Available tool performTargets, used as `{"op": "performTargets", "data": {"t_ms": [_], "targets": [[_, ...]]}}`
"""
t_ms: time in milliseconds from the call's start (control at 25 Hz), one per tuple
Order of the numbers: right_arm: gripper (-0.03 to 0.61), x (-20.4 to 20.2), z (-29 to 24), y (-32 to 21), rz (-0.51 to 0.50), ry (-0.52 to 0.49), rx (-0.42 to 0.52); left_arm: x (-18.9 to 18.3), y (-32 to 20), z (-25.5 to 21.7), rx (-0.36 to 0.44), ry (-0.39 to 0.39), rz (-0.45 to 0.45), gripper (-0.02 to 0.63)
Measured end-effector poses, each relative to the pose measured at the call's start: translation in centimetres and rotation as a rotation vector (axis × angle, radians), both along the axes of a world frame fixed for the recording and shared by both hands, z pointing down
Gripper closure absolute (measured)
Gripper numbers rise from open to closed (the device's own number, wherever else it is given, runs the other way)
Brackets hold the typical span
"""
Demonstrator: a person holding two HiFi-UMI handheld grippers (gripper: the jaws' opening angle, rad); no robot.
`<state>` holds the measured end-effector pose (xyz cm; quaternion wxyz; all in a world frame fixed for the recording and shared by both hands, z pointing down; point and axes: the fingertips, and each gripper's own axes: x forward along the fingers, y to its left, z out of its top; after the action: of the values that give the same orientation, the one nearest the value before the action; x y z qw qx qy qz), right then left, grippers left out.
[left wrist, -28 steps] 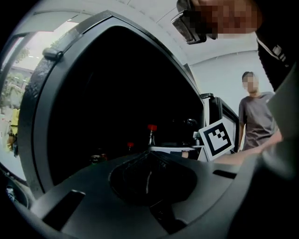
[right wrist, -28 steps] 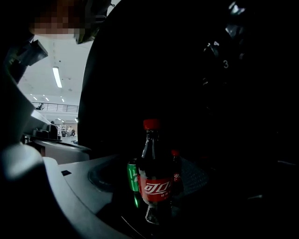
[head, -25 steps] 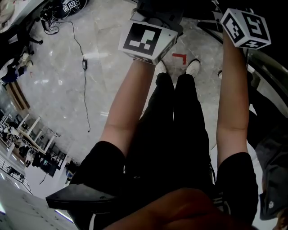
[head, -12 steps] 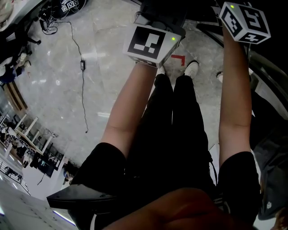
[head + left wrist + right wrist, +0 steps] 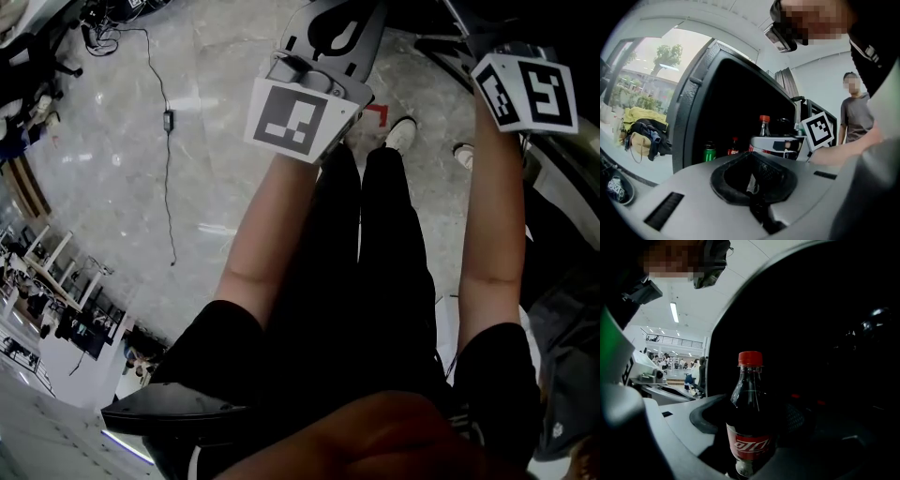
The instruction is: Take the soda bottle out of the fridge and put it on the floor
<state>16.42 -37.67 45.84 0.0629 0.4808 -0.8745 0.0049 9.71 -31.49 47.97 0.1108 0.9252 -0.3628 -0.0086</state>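
The soda bottle (image 5: 750, 418), dark cola with a red cap and red label, stands upright between the jaws of my right gripper (image 5: 751, 439), which is shut on it in front of the dark fridge interior (image 5: 825, 333). In the left gripper view, the same bottle (image 5: 763, 125) shows by the open black fridge (image 5: 726, 103), held beside the right gripper's marker cube (image 5: 818, 131). My left gripper (image 5: 752, 180) is shut with nothing in it, a little back from the fridge. The head view shows only both marker cubes (image 5: 295, 117) (image 5: 530, 89) above the person's legs.
A green can (image 5: 709, 152) and a small cola bottle (image 5: 734, 146) stand inside the fridge. A person (image 5: 855, 112) stands at the right. Bags (image 5: 642, 136) lie to the fridge's left. A cable (image 5: 169, 141) and a red tape corner (image 5: 377, 114) mark the marble floor.
The head view has tilted a little. The left gripper's body now shows more above its cube, and the right cube sits slightly lower and further right.
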Motion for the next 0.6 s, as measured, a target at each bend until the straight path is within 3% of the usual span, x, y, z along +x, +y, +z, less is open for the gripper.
{"op": "performTargets", "data": {"t_ms": [160, 320, 600], "targets": [[0.261, -2.1, 0.0, 3.1, -0.077, -0.022, -0.011, -2.5, 1.4, 1.0, -0.03, 0.016, -0.067, 0.609], [0.261, -4.6, 2.7, 7.1, -0.153, -0.017, -0.045, -5.1, 4.1, 4.5, -0.11, 0.02, -0.12, 0.609], [0.261, -8.6, 15.0, 13.1, -0.212, 0.02, -0.184, -8.1, 8.2, 13.6, -0.178, -0.044, -0.14, 0.609]]}}
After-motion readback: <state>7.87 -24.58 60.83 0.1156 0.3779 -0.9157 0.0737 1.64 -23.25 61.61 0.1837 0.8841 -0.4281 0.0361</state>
